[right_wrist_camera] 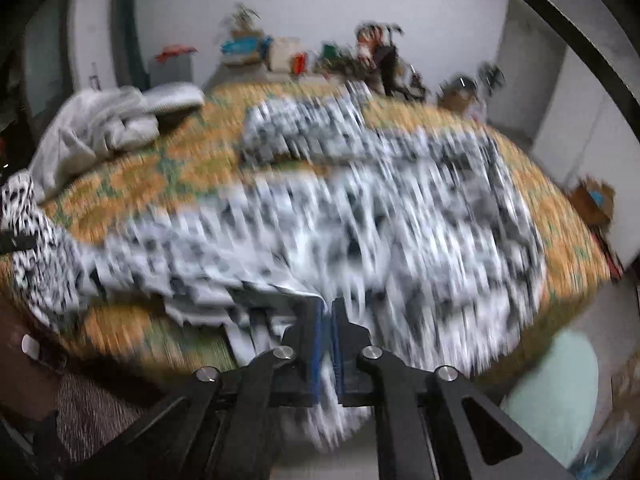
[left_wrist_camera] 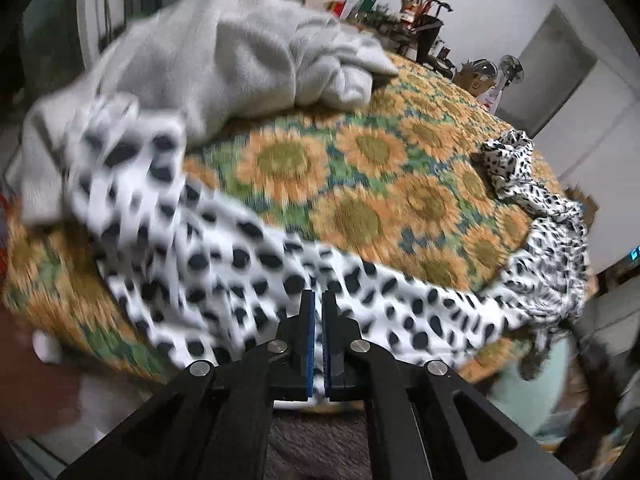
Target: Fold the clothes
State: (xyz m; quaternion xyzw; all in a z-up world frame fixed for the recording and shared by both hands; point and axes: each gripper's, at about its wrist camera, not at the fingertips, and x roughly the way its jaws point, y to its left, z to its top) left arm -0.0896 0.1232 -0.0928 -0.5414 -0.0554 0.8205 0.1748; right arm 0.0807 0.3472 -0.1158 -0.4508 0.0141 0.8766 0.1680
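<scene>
While both views are smeared by motion, we can read the main layout. We see a white fabric garment with black spots spread across the near edge of a bed covered by an orange and green sunflower-print bedspread, its far end trailing toward the right edge of the bed in the left wrist view. We find the left gripper at the garment's near hem, its black jaws with blue pads drawn almost together; white fabric shows between the pads, so we read it as clamped on the garment. We find the right gripper likewise closed down, with the same spotted cloth passing between its blue pads and hanging below them. We note a crumpled pale grey garment lying on the bedspread beyond the spotted one, at the left, partly overlapped by it at its near end. We note cluttered shelving against the back wall, too blurred to itemise. A pale mint-coloured object sits beside the bed at lower right.
</scene>
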